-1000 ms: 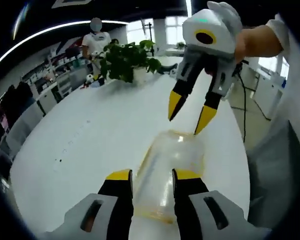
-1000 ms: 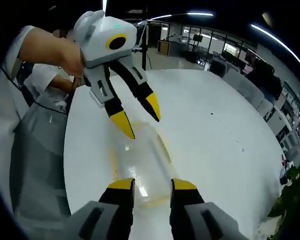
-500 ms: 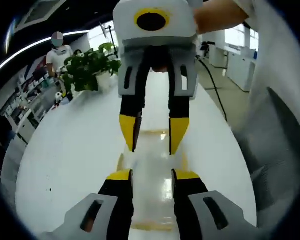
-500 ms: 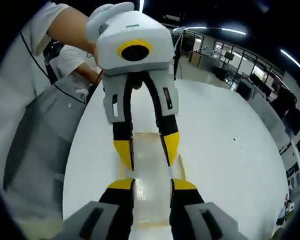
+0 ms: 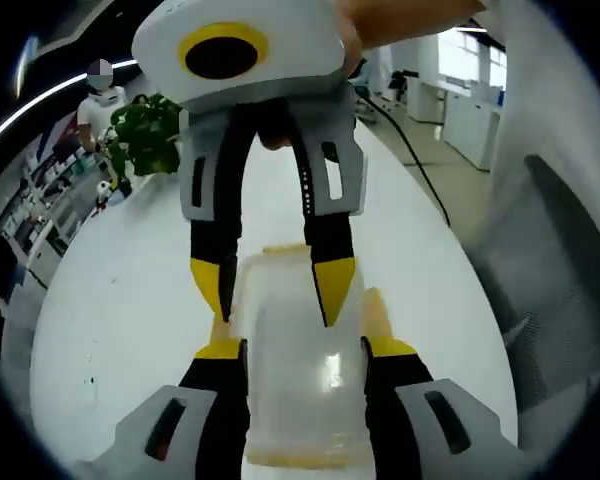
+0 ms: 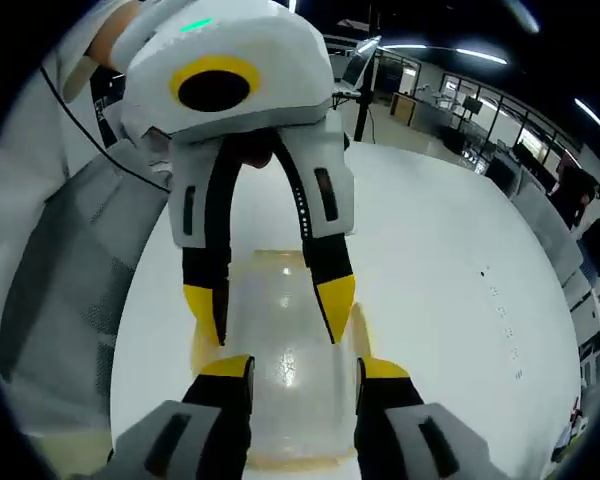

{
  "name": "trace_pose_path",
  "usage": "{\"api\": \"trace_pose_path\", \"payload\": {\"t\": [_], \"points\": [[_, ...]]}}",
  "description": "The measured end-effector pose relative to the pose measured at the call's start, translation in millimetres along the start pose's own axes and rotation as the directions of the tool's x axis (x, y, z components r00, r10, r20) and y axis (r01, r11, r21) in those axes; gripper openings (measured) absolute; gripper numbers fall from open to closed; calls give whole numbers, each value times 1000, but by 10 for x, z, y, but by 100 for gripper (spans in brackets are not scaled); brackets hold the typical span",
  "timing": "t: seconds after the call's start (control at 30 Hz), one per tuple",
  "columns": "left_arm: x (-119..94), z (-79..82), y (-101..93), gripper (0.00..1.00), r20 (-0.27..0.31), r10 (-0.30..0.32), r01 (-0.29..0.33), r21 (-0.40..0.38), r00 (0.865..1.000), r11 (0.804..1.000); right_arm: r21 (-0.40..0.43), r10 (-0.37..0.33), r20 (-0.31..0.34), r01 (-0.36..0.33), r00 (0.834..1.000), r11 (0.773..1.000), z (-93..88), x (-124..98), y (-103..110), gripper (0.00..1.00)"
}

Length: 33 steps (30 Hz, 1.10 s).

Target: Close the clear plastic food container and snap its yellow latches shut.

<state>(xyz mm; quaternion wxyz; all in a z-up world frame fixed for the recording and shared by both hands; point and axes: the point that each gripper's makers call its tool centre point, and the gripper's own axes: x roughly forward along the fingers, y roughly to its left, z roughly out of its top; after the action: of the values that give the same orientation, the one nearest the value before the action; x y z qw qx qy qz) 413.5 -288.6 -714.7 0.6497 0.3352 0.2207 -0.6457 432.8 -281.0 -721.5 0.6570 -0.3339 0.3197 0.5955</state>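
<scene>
Now, nearest to me in the left gripper view, my left gripper (image 5: 304, 348) has its jaws apart, one on each long side of the clear container (image 5: 298, 370), which lies on the white desk (image 5: 120, 300). I cannot tell if they already press on it. The container's long axis runs straight away from this gripper, toward the right gripper (image 5: 272, 288), which faces me from the far end, its jaws also apart over the lid. In the right gripper view it is the same in mirror: right gripper (image 6: 292, 368) near, left gripper (image 6: 270, 305) beyond. Yellow latches (image 5: 377, 310) show at the side edges, I judge not yet snapped. The desk is free all around; a plant (image 5: 145, 140) stands well apart.
</scene>
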Motion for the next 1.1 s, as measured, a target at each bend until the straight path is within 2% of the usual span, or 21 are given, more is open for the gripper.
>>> {"api": "trace_pose_path", "payload": {"t": [0.03, 0.2, 0.3, 0.37, 0.4, 0.47, 0.5, 0.57, 0.6, 0.67, 0.7, 0.77, 0.97, 1.1], "points": [[-7, -24, 15, 47, -18, 19, -19, 19, 1000, 1000, 2, 14, -5, -14, 1000, 1000, -9, 9, 12, 43], [-27, -18, -42, 50, -3, 36, -36, -2, 999, 999, -22, 72, -19, -72, 997, 997, -15, 56, 79, 57], [-37, -24, -55, 53, -4, 48, -48, -29, 999, 998, -23, 114, -39, -115, 993, 993, -13, 80, 109, 60], [-31, -6, -110, 55, -7, 35, -36, -26, 999, 999, -19, 125, -50, -126, 991, 992, -10, 100, 97, 62], [-17, -21, -168, 58, -27, 18, -19, -18, 999, 1000, -20, 132, -56, -133, 990, 991, -5, 105, 95, 62], [-8, -17, -212, 61, -29, 21, -21, -12, 999, 1000, -32, 162, -78, -165, 984, 986, -4, 115, 122, 61], [5, -120, -221, 61, -89, 29, -27, 18, 996, 999, -31, 173, -84, -176, 981, 984, -2, 120, 128, 60], [48, -260, -254, 60, -163, 35, -29, 37, 986, 999, -1, 203, -97, -204, 974, 979, -25, 141, 121, 61], [56, -236, -248, 63, -137, 63, -56, 51, 989, 997, 29, 219, -108, -217, 970, 976, -43, 155, 118, 62], [101, -181, -134, 59, -124, 116, -108, 66, 986, 992, 53, 243, -121, -239, 962, 970, -58, 169, 121, 63], [99, -189, -169, 59, -125, 107, -103, 37, 986, 994, 49, 243, -127, -238, 962, 970, -51, 175, 108, 63], [126, -176, -168, 59, -121, 114, -107, 59, 986, 992, 42, 251, -142, -248, 958, 968, -46, 181, 122, 63], [121, -181, -153, 58, -120, 120, -114, 59, 985, 992, 57, 280, -181, -274, 943, 960, -60, 190, 132, 62], [132, -190, -142, 56, -135, 153, -146, 60, 979, 987, 68, 294, -229, -286, 928, 956, -67, 200, 134, 61]]}}
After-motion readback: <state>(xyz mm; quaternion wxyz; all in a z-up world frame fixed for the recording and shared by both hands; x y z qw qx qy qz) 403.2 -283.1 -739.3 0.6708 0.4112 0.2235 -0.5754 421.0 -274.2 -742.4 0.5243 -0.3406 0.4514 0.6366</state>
